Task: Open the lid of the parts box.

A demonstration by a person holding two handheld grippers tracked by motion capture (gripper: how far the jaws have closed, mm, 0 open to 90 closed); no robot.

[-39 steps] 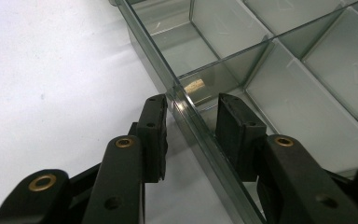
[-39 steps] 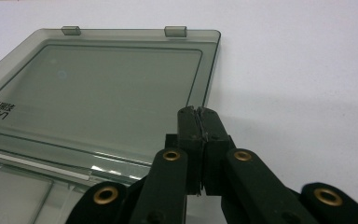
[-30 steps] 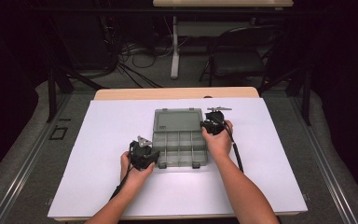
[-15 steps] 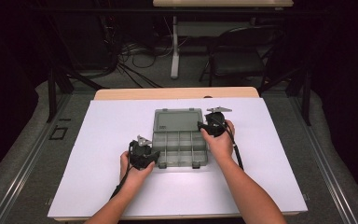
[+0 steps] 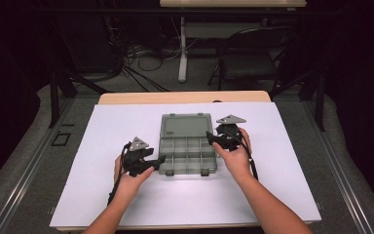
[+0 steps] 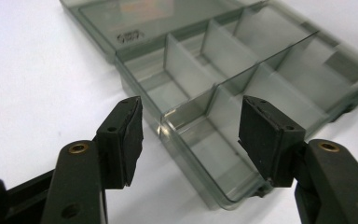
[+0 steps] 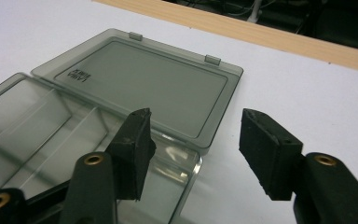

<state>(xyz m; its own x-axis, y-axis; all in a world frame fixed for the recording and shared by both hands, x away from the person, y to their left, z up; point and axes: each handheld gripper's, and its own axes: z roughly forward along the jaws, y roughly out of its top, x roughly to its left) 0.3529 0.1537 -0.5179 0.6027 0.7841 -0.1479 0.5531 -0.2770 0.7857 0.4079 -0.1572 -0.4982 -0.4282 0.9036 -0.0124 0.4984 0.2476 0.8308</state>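
Observation:
A smoky grey compartment box point(image 5: 187, 152) lies open in the middle of the white table, its lid point(image 5: 185, 126) folded back flat on the far side. My left gripper point(image 5: 158, 161) hovers at the box's near left corner. In the left gripper view the gripper point(image 6: 189, 126) stands open, and the box point(image 6: 261, 93) corner lies beyond the gap, untouched by the pads. My right gripper point(image 5: 210, 140) is at the box's right edge by the hinge. It point(image 7: 193, 135) is also open above the lid point(image 7: 144, 88). Both pairs of jaws have just been opening, with nothing gripped.
The white table top point(image 5: 297, 161) has free room left and right of the box. A wooden strip point(image 5: 185, 97) runs along its far edge. Beyond it are a dark chair point(image 5: 248, 63) and floor cables point(image 5: 136, 63).
Both grippers' jaws have spread wider, and both hands have lifted slightly off the box's edges. The box lies where it was, lid open.

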